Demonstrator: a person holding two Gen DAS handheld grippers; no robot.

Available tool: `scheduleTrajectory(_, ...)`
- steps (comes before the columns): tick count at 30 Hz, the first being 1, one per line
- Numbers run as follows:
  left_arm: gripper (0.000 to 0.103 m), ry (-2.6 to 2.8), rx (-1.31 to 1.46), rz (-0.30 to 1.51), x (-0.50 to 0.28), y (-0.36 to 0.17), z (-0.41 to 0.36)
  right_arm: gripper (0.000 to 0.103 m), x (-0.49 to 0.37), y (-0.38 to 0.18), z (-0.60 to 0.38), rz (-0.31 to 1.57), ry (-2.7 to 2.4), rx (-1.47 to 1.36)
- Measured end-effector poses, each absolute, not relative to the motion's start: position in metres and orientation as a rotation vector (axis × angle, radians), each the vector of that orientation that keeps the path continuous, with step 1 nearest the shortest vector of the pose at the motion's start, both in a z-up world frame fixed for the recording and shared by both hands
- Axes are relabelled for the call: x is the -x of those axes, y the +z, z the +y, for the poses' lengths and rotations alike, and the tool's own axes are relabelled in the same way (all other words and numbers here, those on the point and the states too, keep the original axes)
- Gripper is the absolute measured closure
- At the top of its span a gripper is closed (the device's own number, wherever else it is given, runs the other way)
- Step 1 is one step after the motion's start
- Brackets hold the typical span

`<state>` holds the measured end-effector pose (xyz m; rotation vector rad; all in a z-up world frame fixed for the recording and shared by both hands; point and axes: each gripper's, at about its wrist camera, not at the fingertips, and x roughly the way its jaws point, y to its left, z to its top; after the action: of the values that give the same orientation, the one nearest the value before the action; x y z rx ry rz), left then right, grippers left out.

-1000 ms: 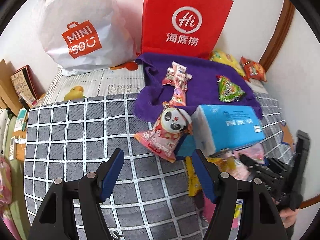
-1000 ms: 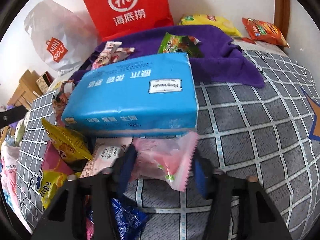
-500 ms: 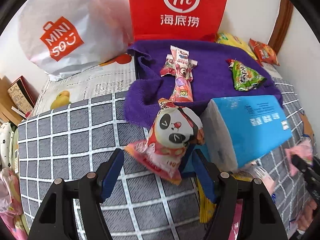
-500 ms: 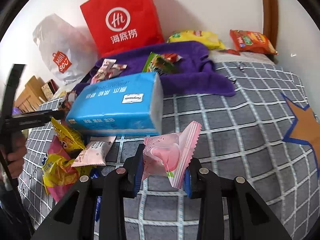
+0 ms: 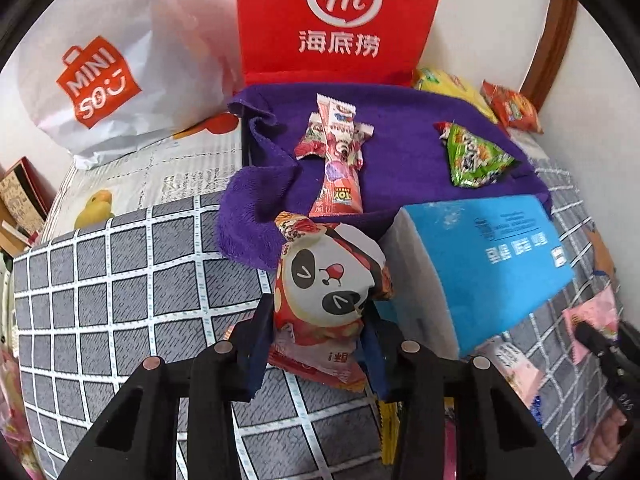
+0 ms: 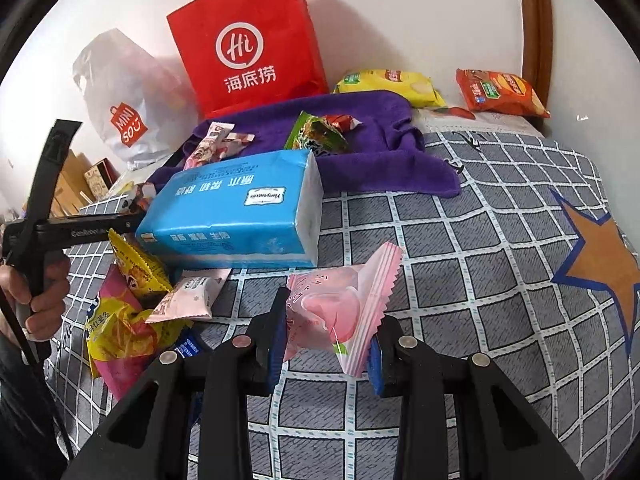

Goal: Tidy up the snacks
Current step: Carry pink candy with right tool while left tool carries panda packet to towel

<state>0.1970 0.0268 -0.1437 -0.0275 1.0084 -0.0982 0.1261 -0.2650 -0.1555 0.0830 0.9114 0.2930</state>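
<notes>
From the left wrist, the left gripper (image 5: 318, 344) is closing its jaws on a panda-print snack bag (image 5: 326, 280), which sits between the blue pads and touches both; just beyond its tips a purple towel (image 5: 400, 136) carries red candy sticks (image 5: 336, 160) and a green snack packet (image 5: 470, 156); a blue tissue pack (image 5: 492, 264) lies right of the jaws. From the right wrist, the right gripper (image 6: 328, 344) is clamped on a pink peach-candy packet (image 6: 340, 304), lifted off the checked bedspread (image 6: 480, 280); the tissue pack (image 6: 240, 216) lies ahead and left; a heap of yellow and pink snack bags (image 6: 124, 312) sits left of the fingers.
</notes>
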Motion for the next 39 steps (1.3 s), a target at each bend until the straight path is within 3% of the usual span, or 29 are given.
scheduleTrajectory(18, 0.065, -0.143, 0.112, 0.991, -0.143, -0.113, 0.04, 0.07, -0.114, -0.136, -0.256, 0.887, 0.268, -0.087)
scheduleTrajectory(39, 0.065, -0.247, 0.161, 0.902, -0.142, -0.046, 0.008, 0.07, -0.143, -0.056, -0.226, 0.766, 0.312, -0.077)
